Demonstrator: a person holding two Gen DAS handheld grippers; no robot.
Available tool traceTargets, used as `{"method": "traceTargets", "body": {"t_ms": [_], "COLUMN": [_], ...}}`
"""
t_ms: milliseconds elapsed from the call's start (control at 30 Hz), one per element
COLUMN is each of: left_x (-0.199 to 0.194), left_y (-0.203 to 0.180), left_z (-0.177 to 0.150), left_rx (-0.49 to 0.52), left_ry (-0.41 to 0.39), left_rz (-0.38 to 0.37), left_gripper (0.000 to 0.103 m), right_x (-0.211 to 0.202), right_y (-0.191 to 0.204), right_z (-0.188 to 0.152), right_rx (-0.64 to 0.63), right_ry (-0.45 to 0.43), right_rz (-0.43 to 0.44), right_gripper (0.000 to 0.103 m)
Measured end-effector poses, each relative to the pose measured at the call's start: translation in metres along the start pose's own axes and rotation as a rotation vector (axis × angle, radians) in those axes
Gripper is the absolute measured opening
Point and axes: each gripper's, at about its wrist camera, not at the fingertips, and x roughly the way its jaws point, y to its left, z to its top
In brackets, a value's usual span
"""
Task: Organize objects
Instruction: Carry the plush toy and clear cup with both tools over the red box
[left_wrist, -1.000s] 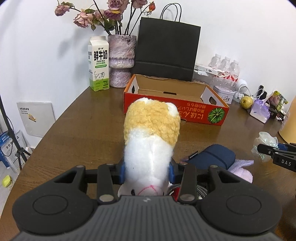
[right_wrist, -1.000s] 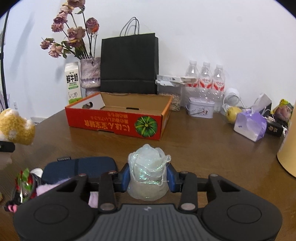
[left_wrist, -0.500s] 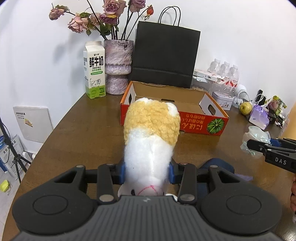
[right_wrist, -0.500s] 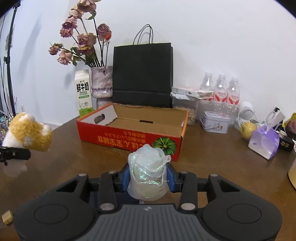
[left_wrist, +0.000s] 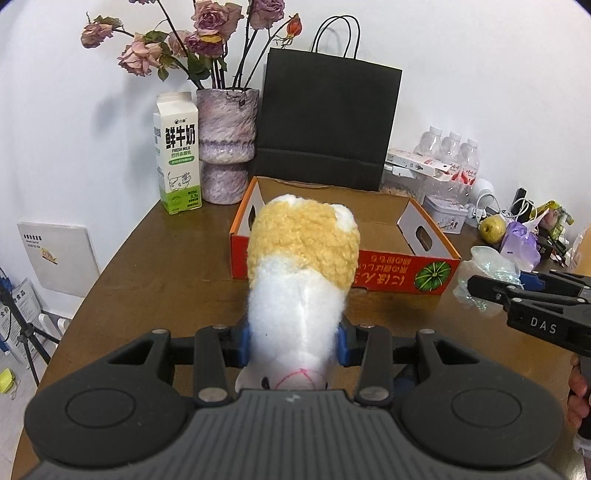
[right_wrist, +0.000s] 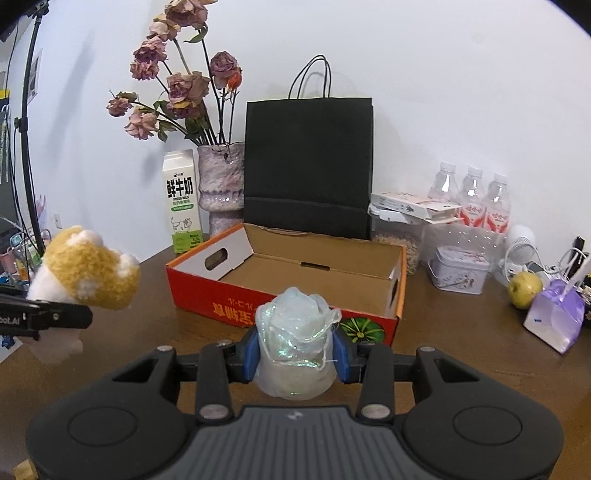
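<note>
White wall is running behind a brown wooden table (left_wrist: 155, 266), where a black paper bag (right_wrist: 308, 166), a vase of dried roses (left_wrist: 226, 144) and a milk carton (left_wrist: 178, 153) are standing at the back edge. Just in front of the bag an open red cardboard box (right_wrist: 295, 280) is sitting with its inside showing bare. To its right, water bottles (right_wrist: 471, 201), a small tin (right_wrist: 460, 269) and a pear (right_wrist: 524, 290) are crowding the far corner.

Above the table, the left gripper (left_wrist: 293, 343) is pinching a yellow and white plush toy (left_wrist: 301, 266) between its blue pads, fingers set narrow around the white body. Beside it, the right gripper (right_wrist: 295, 350) is squeezing a shiny, see-through plastic flower (right_wrist: 295, 343), fingers narrow too. Both things are hanging in the air on the near side of the box, not inside it.
</note>
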Motion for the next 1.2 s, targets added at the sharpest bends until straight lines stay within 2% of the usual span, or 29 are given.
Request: {"method": "traceTargets", "body": {"t_ms": [767,1200], "left_x": [0.031,0.051], "left_y": [-0.018,-0.024], "left_z": [0.033,0.048], "left_rx": [0.018,-0.003], "left_ry": [-0.008,-0.006], "left_rz": [-0.037,-0.048], "left_gripper": [0.042,0.042], "right_x": [0.037,0.052], "right_y": [0.011,0.012], "right_z": [0.03,0.038], "right_rx": [-0.019,-0.019], "right_ry": [0.008,0.014], "right_rz": [0.029,0.033], "right_gripper": [0.038,0.038]}}
